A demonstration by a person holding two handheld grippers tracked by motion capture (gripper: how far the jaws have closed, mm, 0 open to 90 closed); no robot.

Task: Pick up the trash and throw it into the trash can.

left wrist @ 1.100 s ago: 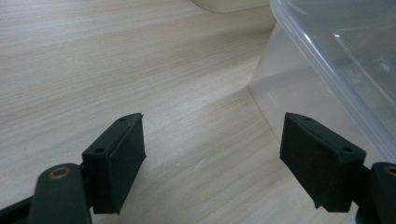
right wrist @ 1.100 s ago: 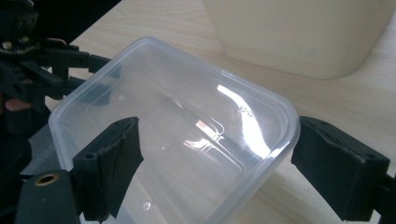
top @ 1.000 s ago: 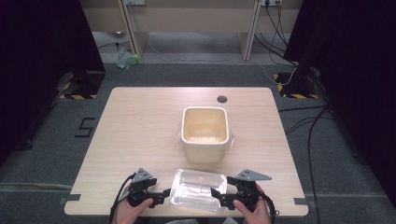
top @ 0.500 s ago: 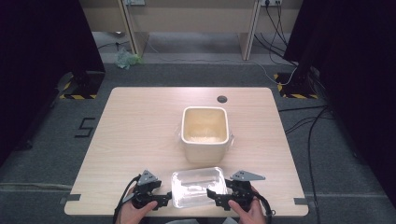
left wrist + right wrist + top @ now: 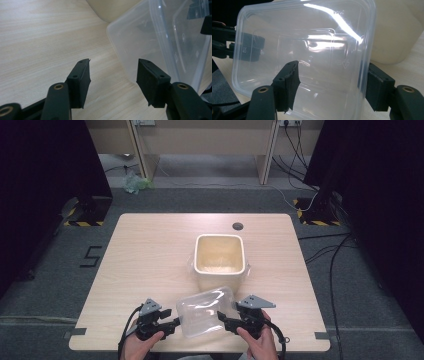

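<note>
While tilted above the near edge of the desk [image 5: 150,250], the clear plastic container [image 5: 205,312] is seen as translucent, rectangular and round-cornered, with glare on its base. It is clasped at one rim by the right tool [image 5: 332,82]. The left tool [image 5: 113,75] is spread, empty, beside it. Behind stands a cream tub [image 5: 220,257].

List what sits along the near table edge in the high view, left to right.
Left tool → clear tub → right tool.
</note>
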